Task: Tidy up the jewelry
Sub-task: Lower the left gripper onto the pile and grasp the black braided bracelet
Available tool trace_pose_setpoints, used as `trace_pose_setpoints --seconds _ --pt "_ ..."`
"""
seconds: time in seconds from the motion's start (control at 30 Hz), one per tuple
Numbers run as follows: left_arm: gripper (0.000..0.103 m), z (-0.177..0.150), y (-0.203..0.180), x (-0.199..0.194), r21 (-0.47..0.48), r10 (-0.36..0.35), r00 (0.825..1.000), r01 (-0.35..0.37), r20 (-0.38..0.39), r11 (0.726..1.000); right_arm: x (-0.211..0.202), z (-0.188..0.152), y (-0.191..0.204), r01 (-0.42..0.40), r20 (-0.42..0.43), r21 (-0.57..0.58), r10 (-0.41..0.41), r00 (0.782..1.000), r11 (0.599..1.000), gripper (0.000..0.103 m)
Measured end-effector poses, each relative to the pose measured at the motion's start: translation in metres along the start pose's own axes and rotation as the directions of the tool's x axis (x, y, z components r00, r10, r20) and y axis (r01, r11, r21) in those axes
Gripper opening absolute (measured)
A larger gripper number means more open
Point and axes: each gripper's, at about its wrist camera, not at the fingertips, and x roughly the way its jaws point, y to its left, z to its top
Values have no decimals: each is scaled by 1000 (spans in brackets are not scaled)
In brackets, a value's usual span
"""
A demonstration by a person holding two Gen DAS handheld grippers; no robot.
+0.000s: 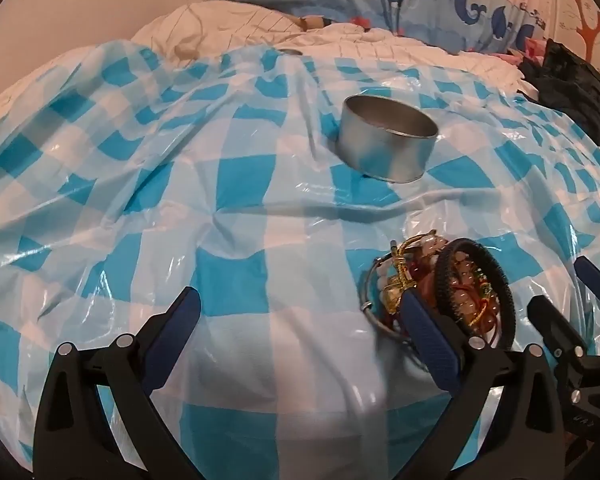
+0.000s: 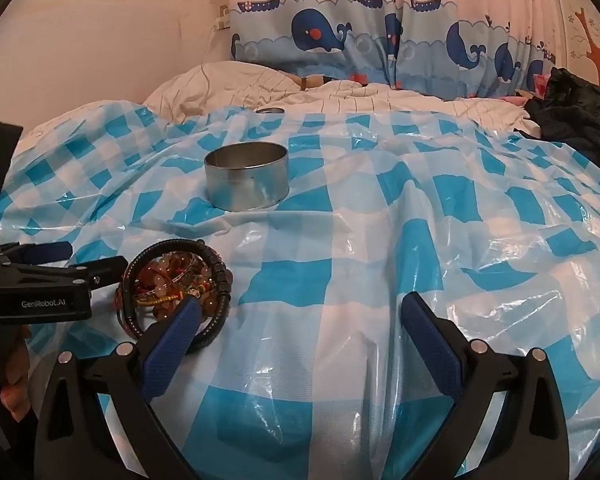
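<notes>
Both pairs of jaws stand apart and hold nothing: the left gripper (image 1: pixel 300 312) and right gripper (image 2: pixel 300 316) flank the jewelry pile (image 2: pixel 176 286), lower left of the right view. Tangled as it is, one pinch may drag several pieces, or the slick checked plastic sheet (image 2: pixel 380 240) may bunch up. Black bangle, amber beads and gold cord interlock; the metal tin (image 2: pixel 246 178) sits open, upper left of centre.

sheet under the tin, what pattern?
Blue and white check sheet, glossy plastic; clearest in right wrist view.
</notes>
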Motion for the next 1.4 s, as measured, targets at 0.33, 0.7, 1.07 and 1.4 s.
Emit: trace_pose_setpoints --seconds 0.33,0.7,1.07,1.4 --pt "96 3 -12 -11 31 -11 998 9 59 999 3 -1 -1 -3 -9 0 3 1000 1000 96" --pt "96 3 -33 -13 96 -121 991 115 59 989 6 -4 1 0 -14 -11 0 1000 1000 96" --pt "76 5 -45 2 102 -179 984 178 7 979 9 -4 2 -10 -3 6 10 1000 1000 96" --pt "56 5 -37 8 67 -269 963 269 -18 961 10 -5 1 -7 -11 3 7 1000 1000 96"
